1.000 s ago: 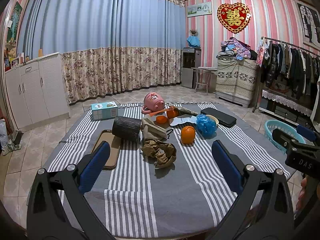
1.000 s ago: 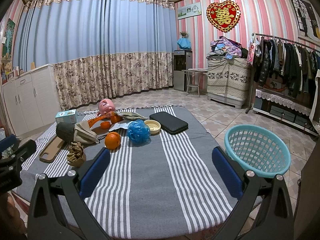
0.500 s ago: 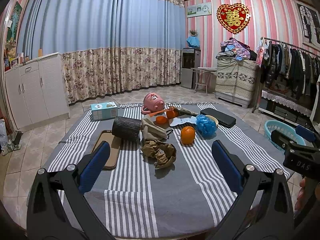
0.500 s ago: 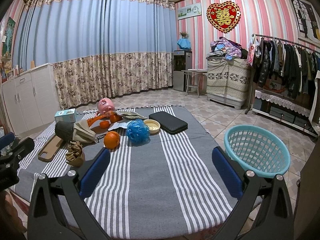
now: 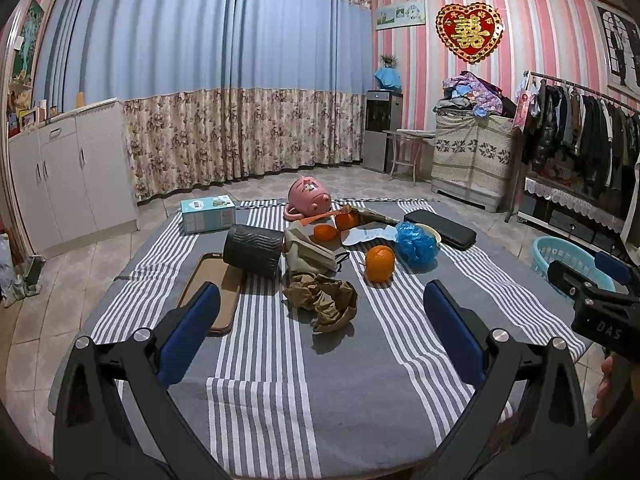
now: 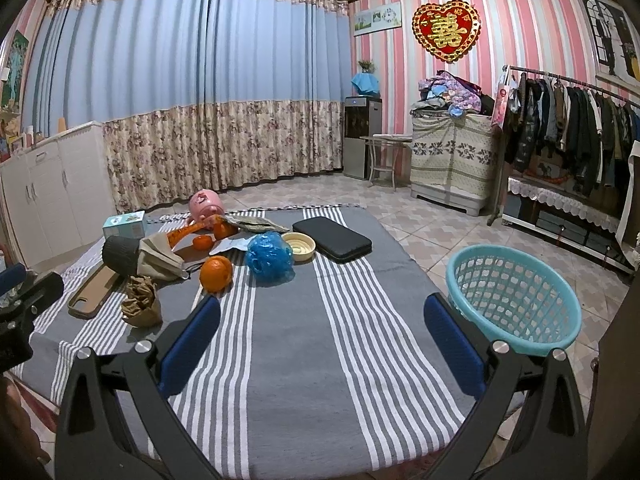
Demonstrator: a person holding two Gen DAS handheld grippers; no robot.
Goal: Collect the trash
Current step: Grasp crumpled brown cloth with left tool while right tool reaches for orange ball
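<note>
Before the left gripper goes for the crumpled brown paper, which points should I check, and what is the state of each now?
1. Left gripper open and empty: ok.
2. Right gripper open and empty: ok.
3. Crumpled brown paper lies free on the striped grey cloth, nothing on top: ok.
4. Straight path to the paper, bare cloth between: ok.
5. Round turquoise plastic basket upright beside the table, opening free: ok.
6. Paper apart from the beige cloth bag behind it: cannot tell.

A lived-in home room: long blue floral-hemmed curtains [image 6: 192, 92], a metal rail of hanging clothes [image 6: 568, 120] at right, pink striped wallpaper [image 6: 520, 20].
</note>
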